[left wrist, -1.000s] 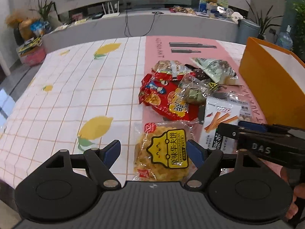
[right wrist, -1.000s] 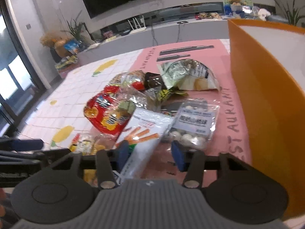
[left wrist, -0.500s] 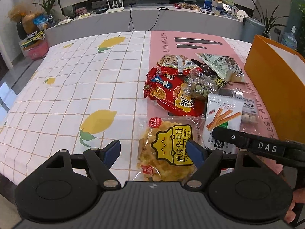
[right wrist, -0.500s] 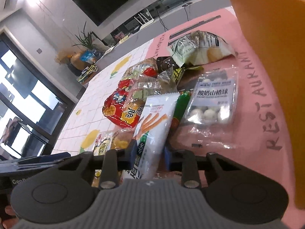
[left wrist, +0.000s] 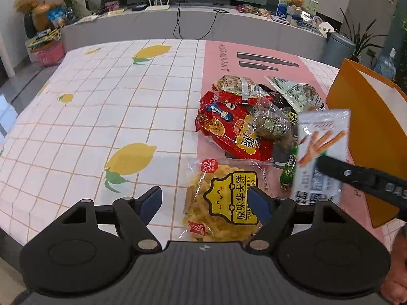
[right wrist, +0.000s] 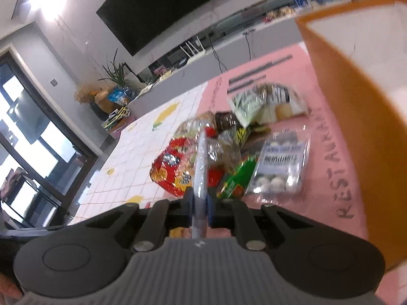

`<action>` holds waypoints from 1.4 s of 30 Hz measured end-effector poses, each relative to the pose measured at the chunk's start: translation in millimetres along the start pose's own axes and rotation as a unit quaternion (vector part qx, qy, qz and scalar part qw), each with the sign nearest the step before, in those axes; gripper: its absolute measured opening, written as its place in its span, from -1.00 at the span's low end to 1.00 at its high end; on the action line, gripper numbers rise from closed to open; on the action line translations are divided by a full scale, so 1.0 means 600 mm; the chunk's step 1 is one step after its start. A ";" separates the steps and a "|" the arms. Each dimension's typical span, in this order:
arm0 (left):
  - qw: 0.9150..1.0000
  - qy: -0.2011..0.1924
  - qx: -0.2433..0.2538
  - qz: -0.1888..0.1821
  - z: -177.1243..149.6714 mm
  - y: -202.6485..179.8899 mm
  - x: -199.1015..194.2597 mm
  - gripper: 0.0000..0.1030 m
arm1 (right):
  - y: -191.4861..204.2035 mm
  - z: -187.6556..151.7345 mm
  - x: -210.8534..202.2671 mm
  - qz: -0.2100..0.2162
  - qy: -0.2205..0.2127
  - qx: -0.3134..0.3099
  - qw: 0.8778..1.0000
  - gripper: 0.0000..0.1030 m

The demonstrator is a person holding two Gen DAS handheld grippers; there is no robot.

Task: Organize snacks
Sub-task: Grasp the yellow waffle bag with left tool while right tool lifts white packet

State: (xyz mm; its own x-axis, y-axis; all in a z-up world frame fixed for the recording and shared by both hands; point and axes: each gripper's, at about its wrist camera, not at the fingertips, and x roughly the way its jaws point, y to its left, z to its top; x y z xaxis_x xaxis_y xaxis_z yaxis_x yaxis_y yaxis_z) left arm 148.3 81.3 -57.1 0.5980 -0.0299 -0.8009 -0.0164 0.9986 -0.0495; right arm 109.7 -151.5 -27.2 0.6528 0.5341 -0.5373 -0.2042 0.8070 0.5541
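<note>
My left gripper (left wrist: 204, 202) hangs with its jaws wide apart over the near table edge, and the crinkly clear bag of yellow waffle crisps (left wrist: 223, 203) lies flat between and beyond the blue pads, untouched. To its left the lemon-print checked tablecloth (left wrist: 101, 117) runs bare and flat out to the far and left edges.

My right gripper (right wrist: 200, 208) has just been closing and now pinches the flat white biscuit-stick packet (right wrist: 201, 167), edge-on in its own camera; from the left camera the packet (left wrist: 320, 152) stands tilted off the table, its glossy face showing orange sticks.

Under it lie a thin green sausage stick (left wrist: 288, 170) and a clear blister pack of white balls (right wrist: 282, 162) on the pink mat (right wrist: 330, 152). Past them the glossy red bag (left wrist: 229, 129) leads a crumpled heap of foil and cellophane packs. The stiff orange paper bag (right wrist: 361, 117) stands open, walling the right side close beside the heap.
</note>
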 end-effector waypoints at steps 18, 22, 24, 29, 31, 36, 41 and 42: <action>0.999 0.043 0.016 0.007 0.010 -0.051 0.060 0.97 | 0.025 0.031 -0.104 -0.031 -0.045 -0.035 0.998 -0.86; 0.998 0.051 0.026 0.015 0.005 -0.057 0.073 1.00 | 0.021 0.027 -0.109 -0.028 -0.040 -0.027 0.998 -0.86; 0.996 0.058 0.052 0.035 -0.002 -0.067 0.084 1.00 | 0.022 0.023 -0.103 -0.025 -0.029 -0.022 0.999 -0.86; 0.997 0.059 0.035 0.027 -0.006 -0.058 0.087 0.76 | 0.033 0.013 -0.088 -0.028 -0.007 -0.028 0.999 -0.86; 0.997 0.059 0.046 0.026 -0.006 -0.060 0.081 0.70 | 0.038 0.007 -0.080 -0.025 0.003 -0.031 0.999 -0.87; 0.998 0.057 0.035 0.021 -0.007 -0.049 0.070 0.67 | 0.059 -0.015 -0.042 -0.053 0.042 -0.047 0.997 -0.87; 0.997 0.061 -0.016 0.035 0.002 -0.011 0.063 0.66 | 0.098 -0.033 0.003 -0.119 0.070 -0.100 0.985 -0.87; 0.997 0.065 -0.026 0.032 0.004 -0.003 0.062 0.66 | 0.106 -0.037 0.009 -0.131 0.072 -0.114 0.982 -0.87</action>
State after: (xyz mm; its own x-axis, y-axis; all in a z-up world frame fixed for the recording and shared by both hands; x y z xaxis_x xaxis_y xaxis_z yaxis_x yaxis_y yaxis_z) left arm 172.1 78.2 -85.4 0.4858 0.0246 -0.8737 -0.0947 0.9952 -0.0246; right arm 84.1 -91.6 -8.9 0.5985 0.3180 -0.7353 -0.2117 0.9480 0.2377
